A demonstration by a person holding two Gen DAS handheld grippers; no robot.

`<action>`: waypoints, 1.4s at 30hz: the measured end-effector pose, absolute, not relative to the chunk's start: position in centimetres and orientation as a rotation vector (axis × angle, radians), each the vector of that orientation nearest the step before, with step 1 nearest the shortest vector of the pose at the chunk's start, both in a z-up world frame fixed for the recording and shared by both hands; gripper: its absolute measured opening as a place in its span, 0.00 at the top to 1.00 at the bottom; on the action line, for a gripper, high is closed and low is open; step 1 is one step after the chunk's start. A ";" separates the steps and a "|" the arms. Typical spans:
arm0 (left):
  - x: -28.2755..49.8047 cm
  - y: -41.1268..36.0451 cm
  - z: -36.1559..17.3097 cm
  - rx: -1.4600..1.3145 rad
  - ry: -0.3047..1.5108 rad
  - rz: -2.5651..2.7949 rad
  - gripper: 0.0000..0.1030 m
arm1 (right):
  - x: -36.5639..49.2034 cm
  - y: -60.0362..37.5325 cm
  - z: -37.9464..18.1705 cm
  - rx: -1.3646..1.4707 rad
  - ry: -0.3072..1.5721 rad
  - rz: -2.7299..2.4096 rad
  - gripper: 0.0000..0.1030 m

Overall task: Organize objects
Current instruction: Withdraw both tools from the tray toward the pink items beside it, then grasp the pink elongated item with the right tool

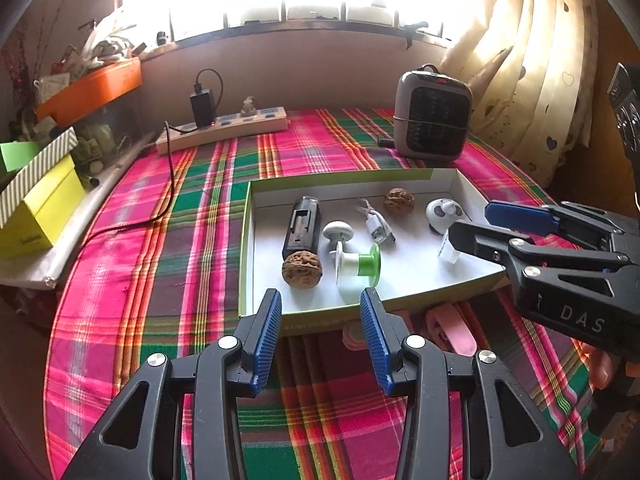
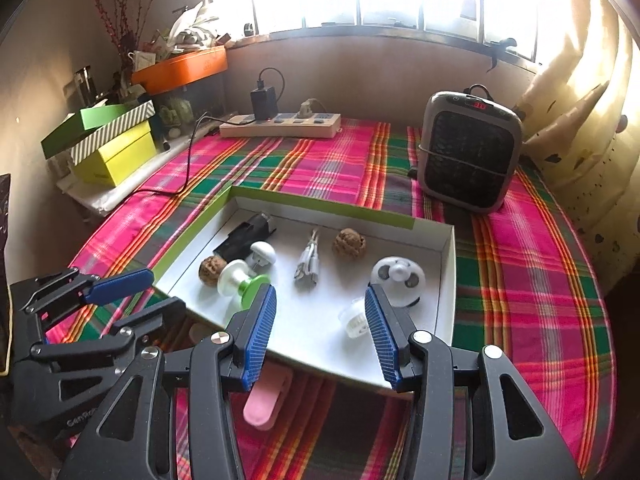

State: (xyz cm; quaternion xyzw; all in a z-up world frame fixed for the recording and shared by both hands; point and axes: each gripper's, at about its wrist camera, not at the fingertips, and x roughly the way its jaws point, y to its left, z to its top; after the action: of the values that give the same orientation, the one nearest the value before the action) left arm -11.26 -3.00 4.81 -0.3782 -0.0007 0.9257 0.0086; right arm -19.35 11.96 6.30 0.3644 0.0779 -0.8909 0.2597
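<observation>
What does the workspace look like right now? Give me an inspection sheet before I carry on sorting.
Surface: plaid tablecloth, pink, green and red.
Job's things: shallow box holds two walnuts, black device, green-ended spool, white knob, white cable, round white fan, small clear piece.
Clutter: pink clip outside the box at its near edge.
Grippers: left gripper and right gripper open, empty.
Cables: black charger lead runs from the power strip.
Surroundings: heater, stacked green boxes, curtain, window.
</observation>
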 end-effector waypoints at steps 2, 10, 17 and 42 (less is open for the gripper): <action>-11.1 -3.0 4.8 -1.180 0.000 2.896 0.62 | -18.9 12.1 6.2 0.980 0.220 -2.426 0.54; -10.3 -3.3 4.6 -1.187 -0.016 2.889 0.62 | -17.4 12.7 6.0 0.986 0.200 -2.434 0.54; -9.5 -4.1 4.0 -1.202 -0.074 2.870 0.62 | -16.4 13.5 5.6 1.006 0.170 -2.432 0.54; -8.0 -6.0 2.0 -1.260 -0.176 2.826 0.62 | -15.0 11.3 1.8 1.121 0.210 -2.342 0.54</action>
State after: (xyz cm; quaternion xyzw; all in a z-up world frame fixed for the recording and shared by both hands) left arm -8.02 -5.98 1.98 -0.4064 -0.0566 0.9117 0.0215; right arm -15.02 11.35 1.78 0.4151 0.0779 -0.8669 0.2650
